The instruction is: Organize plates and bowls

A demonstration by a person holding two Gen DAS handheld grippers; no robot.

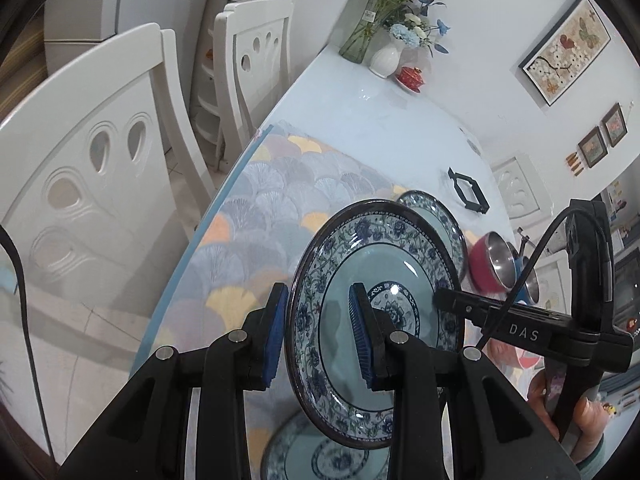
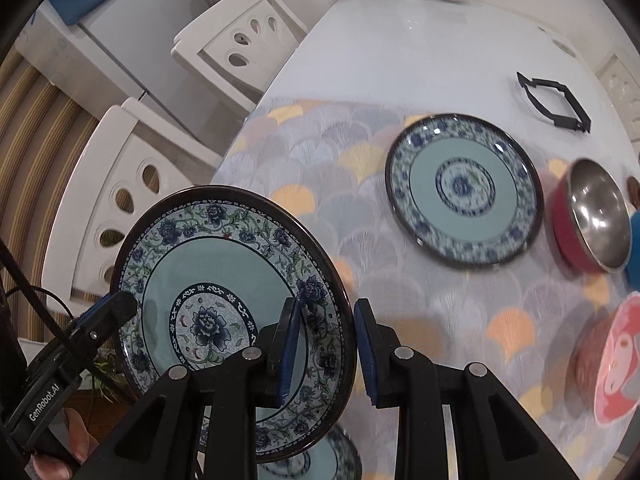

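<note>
Plate (image 1: pixel 372 312) held tilted above bench (image 1: pixel 380 120), gripped on opposite rims by both claws. Left claw (image 1: pixel 318 334) clamped on plate's left rim; right claw (image 2: pixel 326 350) clamped on its right rim. Second plate (image 2: pixel 348 456) directly below, flat on patterned mat (image 2: pixel 320 160). Third plate (image 2: pixel 464 190) farther off on mat, apart from held one. Red steel-lined bowl (image 2: pixel 592 216) just beside third plate. Pink bowl (image 2: pixel 618 360) at mat's right edge. Black frame (image 2: pixel 554 102) on bare bench beyond. White chairs (image 1: pixel 100 184) alongside bench.
</note>
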